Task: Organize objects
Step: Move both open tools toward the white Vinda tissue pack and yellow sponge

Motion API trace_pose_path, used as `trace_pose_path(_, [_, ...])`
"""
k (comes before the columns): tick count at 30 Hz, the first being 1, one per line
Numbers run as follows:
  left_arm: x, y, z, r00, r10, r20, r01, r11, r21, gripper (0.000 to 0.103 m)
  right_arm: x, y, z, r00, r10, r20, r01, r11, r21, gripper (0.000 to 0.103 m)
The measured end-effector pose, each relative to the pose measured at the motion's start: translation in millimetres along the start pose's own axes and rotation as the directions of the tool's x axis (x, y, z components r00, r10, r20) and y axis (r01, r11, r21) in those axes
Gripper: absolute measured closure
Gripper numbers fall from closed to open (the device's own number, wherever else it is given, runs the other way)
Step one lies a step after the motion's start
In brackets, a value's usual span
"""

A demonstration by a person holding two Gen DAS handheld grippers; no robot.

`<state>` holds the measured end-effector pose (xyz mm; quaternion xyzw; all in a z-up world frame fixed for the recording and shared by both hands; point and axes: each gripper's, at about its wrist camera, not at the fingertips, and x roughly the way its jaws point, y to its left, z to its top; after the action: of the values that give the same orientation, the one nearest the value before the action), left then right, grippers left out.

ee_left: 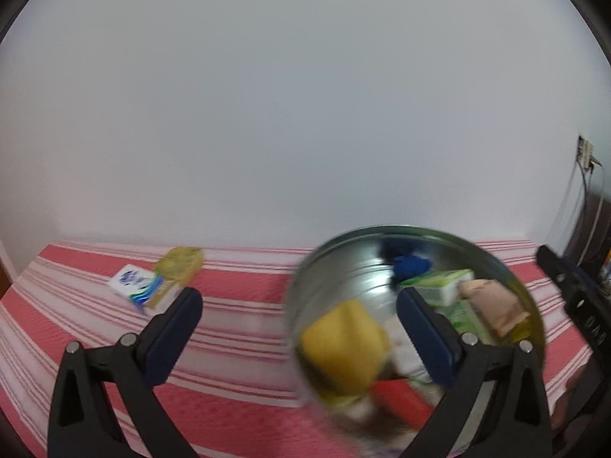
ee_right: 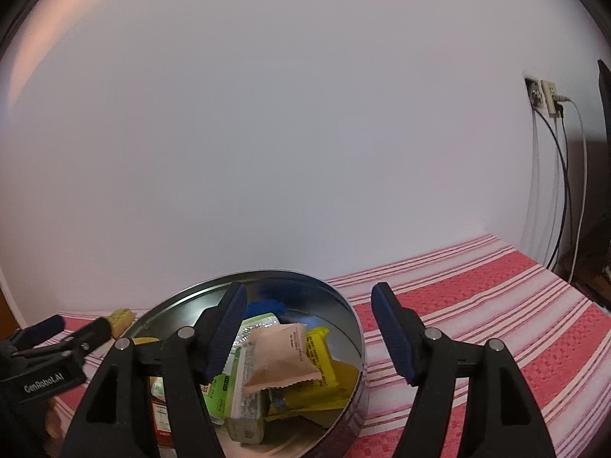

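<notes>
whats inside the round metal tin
The tin holds a tan packet atop green packets and yellow packets; something blue behind. Lower items are covered.

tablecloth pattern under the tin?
Red with white stripes, on the tablecloth under the round metal tin; clearest in the right wrist view.

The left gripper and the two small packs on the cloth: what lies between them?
Only bare striped cloth. In the left wrist view the left gripper hangs open short of the packs.
</notes>
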<state>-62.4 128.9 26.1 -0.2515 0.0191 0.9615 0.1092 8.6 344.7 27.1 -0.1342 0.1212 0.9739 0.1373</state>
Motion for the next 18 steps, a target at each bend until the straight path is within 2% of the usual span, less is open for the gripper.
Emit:
trace_pose_path(6, [5,47,-9,0.997,0.082,-0.011,-0.082,0.997,-0.008,0.000,-2,15,-6,0.999,-0.036,0.035,0.038,0.997,-0.068,0.033])
trace_pose_path(8, [6,63,-12,0.993,0.119,-0.012,-0.119,0.993,-0.010,0.000,-16,35,0,0.998,-0.046,0.046,0.050,0.994,-0.095,0.033])
trace_pose_path(13, [18,110,-20,0.980,0.191,-0.054,-0.193,0.981,-0.032,0.000,-27,48,-2,0.997,-0.045,0.062,0.052,0.992,-0.118,0.033])
trace_pose_path(18, [35,142,-24,0.970,0.217,-0.107,-0.220,0.975,-0.017,0.000,-35,67,-5,0.998,-0.038,0.059,0.046,0.991,-0.125,0.033])
